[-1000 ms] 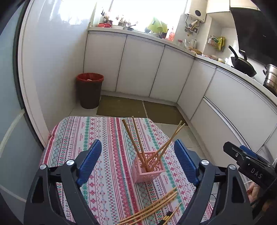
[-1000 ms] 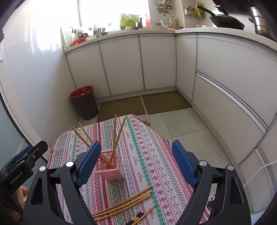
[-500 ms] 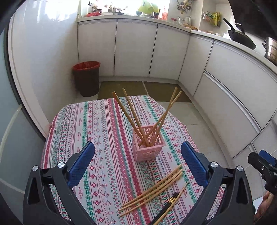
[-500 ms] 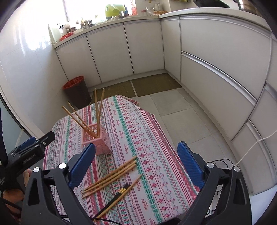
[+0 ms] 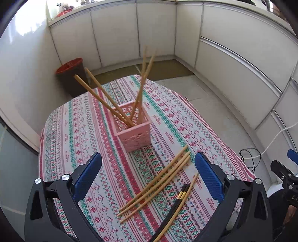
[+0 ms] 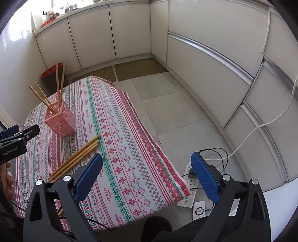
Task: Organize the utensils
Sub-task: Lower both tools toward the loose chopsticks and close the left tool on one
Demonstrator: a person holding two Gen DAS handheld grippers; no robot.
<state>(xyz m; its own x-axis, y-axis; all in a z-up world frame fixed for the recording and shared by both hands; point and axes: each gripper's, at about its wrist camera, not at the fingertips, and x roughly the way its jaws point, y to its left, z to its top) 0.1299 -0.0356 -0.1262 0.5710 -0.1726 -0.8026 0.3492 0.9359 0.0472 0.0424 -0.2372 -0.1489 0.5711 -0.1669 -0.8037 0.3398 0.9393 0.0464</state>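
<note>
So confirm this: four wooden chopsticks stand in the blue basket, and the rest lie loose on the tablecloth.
Wrong on one point: the basket is pink, not blue, as the left wrist view shows. Four wooden chopsticks stand in it; the rest lie loose on the tablecloth.

A home kitchen. White base cabinets [image 5: 115,35] line the back and right of the frame under a countertop [image 6: 70,14] holding small items at upper left. A red-rimmed waste bin [image 5: 71,74] stands on the tiled floor [image 6: 167,104], beside floor mats [image 6: 137,68] and a table with a patterned tablecloth [image 5: 78,130].
</note>
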